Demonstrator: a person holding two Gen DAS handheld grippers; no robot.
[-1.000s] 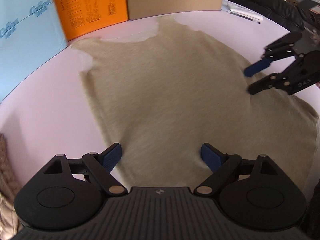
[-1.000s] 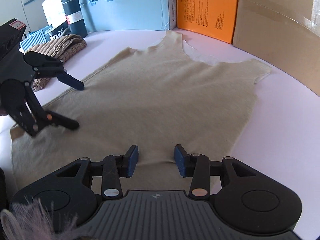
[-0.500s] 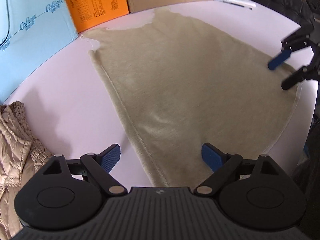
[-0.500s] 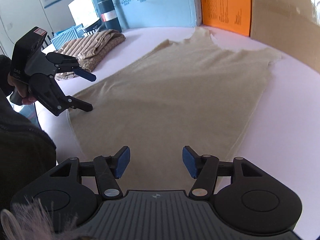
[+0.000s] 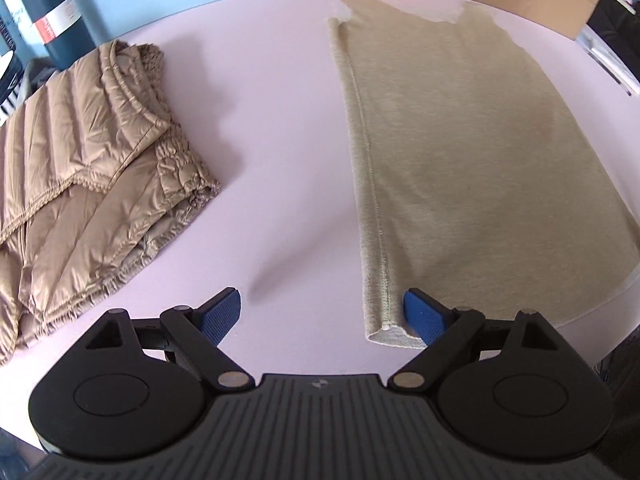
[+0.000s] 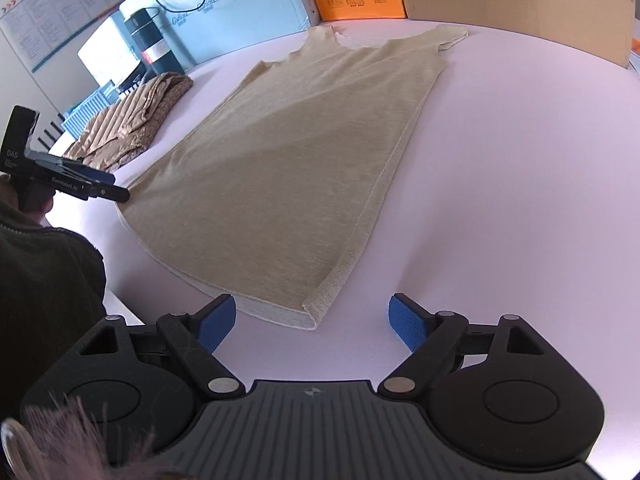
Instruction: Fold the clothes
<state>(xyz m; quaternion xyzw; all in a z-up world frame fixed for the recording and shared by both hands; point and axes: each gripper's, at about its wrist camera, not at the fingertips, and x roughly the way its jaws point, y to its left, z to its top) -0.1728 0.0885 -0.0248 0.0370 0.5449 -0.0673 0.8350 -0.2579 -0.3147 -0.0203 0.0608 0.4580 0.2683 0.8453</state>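
Beige sleeveless top [image 6: 304, 152] lies flat on the pink surface [image 6: 520, 200], long axis running away from both tools, hem nearest. Right tool [image 6: 310, 322] is opening, nothing gripped, w/ the hem's right corner just ahead. Left tool [image 5: 322, 314] is wide, empty, by the left corner, prob. not touching. Only left view shows the folded tan jacket [image 5: 92, 168] clearly.

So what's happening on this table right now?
A person holds a pair of tongs in each hand over a beige sleeveless top spread flat on the pale table. The left tongs hang open at the top's bottom left corner; the right tongs are opening at the bottom right corner. Neither grips the fabric, and no fold is made yet. A tan quilted jacket lies bunched off to the left.
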